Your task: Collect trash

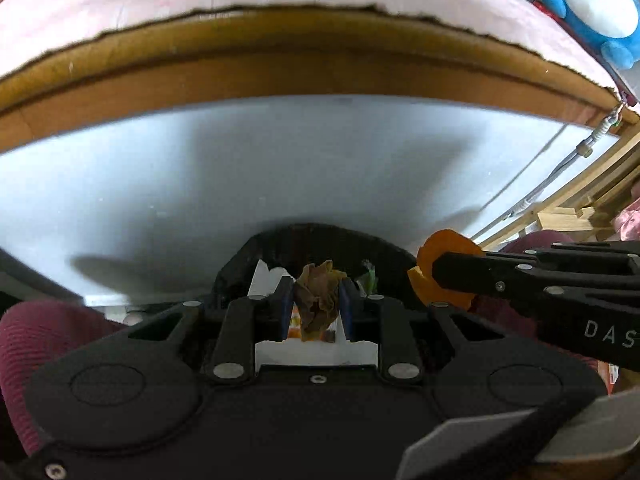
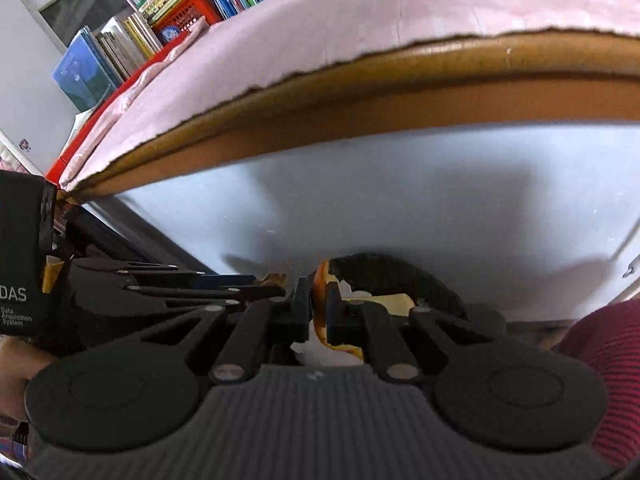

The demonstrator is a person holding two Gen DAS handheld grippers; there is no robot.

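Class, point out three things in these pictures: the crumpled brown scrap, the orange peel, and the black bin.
crumpled brown scrap (image 1: 318, 300): left wrist view, its middle, between the fingers.
orange peel (image 1: 440, 246): left wrist view, upper curve above the other gripper.
black bin (image 2: 404, 270): right wrist view, far rim.

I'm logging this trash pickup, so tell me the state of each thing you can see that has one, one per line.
Left claw: shut on the crumpled brown scrap.
Crumpled brown scrap: pinched between the pads, above the bin.
Right claw: shut on the orange peel.
Orange peel: held, curled, hanging over the bin's rim.
Black bin: open, already holding white paper and other scraps.
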